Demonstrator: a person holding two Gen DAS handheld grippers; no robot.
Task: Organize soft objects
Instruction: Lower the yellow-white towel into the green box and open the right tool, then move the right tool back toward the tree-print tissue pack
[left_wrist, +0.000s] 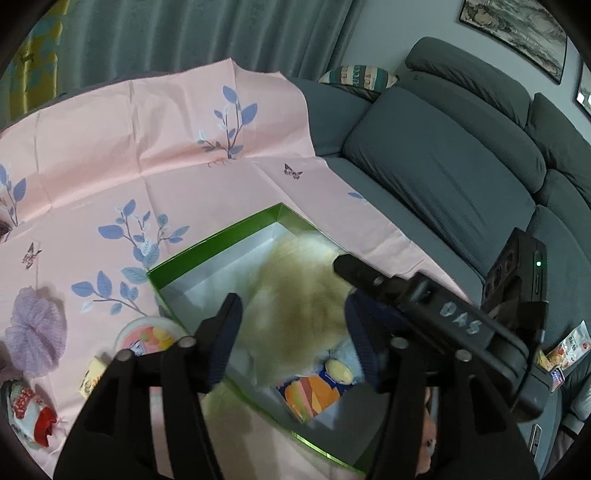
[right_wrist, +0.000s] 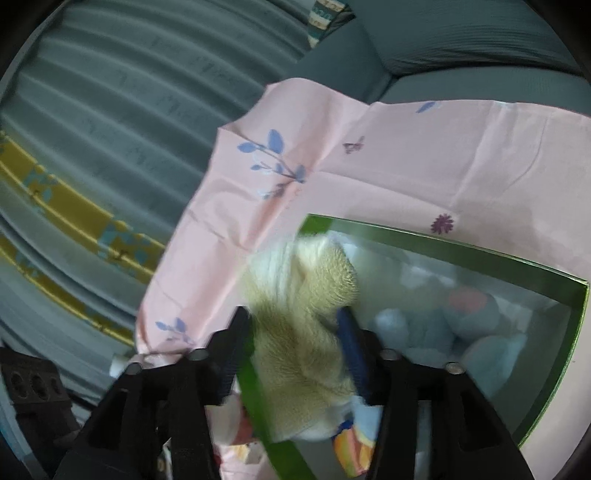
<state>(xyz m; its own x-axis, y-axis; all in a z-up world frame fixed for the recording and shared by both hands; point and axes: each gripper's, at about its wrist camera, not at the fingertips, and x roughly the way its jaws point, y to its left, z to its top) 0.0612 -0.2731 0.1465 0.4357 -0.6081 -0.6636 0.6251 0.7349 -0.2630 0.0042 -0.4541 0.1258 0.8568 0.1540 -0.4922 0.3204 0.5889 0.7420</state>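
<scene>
A home living room: grey sofa, curtains, framed painting.

cream fluffy plush, in green box

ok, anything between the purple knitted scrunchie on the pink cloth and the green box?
Partly. Purple knitted scrunchie lies left of the green-rimmed box on the pink floral cloth. A small round snack cup sits beside the box's near-left wall; lifting over clears it.

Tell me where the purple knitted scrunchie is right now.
In the left wrist view, the purple knitted scrunchie lies on the pink floral cloth at far left, left of the green box.
</scene>
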